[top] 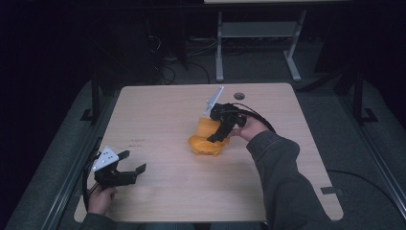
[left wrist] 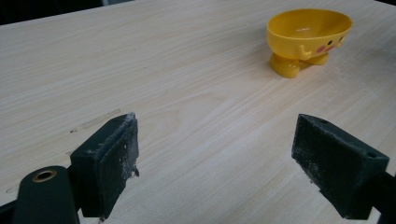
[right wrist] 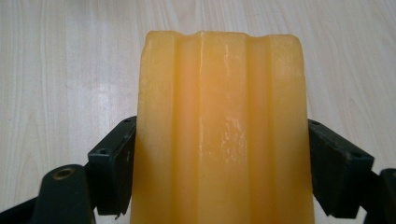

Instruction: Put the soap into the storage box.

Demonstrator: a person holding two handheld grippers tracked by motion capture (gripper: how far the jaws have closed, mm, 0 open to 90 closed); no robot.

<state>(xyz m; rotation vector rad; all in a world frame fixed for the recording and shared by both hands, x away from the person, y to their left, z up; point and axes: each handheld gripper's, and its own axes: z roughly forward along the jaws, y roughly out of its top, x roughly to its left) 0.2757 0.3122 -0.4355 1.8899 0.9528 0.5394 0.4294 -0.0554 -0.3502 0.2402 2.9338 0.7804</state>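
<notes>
A yellow bowl (top: pixel 205 146) with a painted face and small feet stands near the table's middle; the left gripper view shows it upright and empty (left wrist: pixel 308 35). My right gripper (top: pixel 214 136) is shut on a yellow-orange ribbed block (top: pixel 206 127), holding it just above the bowl's far side. In the right gripper view the block (right wrist: pixel 219 116) fills the gap between both jaws, with bare table beyond it. My left gripper (top: pixel 134 161) rests open near the front left of the table. Nothing lies between its pads (left wrist: pixel 109 158).
The light wooden table (top: pixel 158 110) has a round cable hole (top: pixel 239 96) near its far edge. A cable loops from the right gripper toward the right edge. Beyond the table, a dark floor holds a white desk frame (top: pixel 220 48).
</notes>
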